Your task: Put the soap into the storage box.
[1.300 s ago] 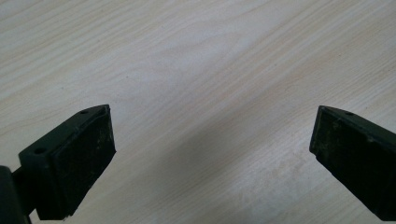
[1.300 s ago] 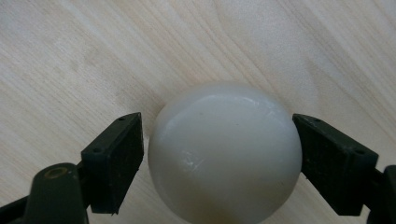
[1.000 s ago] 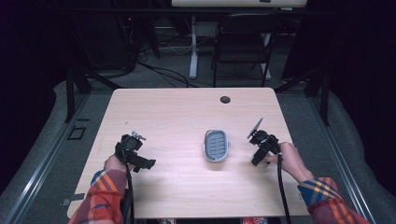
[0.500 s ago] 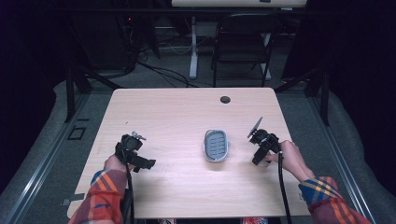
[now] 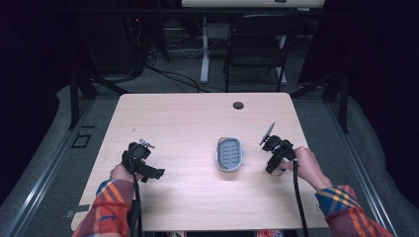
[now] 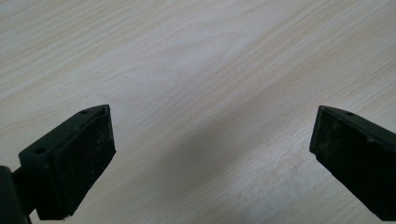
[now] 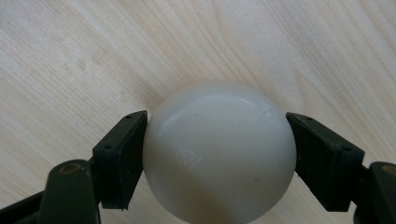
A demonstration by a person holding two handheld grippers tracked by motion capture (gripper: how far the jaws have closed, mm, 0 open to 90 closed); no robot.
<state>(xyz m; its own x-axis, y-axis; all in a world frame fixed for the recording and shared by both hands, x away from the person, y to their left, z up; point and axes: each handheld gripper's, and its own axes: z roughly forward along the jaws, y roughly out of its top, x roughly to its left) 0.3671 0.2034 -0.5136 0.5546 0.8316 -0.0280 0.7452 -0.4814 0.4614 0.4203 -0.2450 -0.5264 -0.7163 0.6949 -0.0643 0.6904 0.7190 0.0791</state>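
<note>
right tongs (image 7: 217,154) clamp white ball (image 7: 219,149); left tongs (image 6: 212,149) wide apart, nothing between.

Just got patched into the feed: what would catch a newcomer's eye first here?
The rounded white object clamped between the right gripper's jaws, just above the wooden table. Next, the grey slotted dish at the table's middle, left of that gripper. The left gripper gapes open over bare wood.

Dim lab, wooden table (image 5: 197,118), folding chair (image 5: 254,47) (floor cables (image 5: 173,76))
</note>
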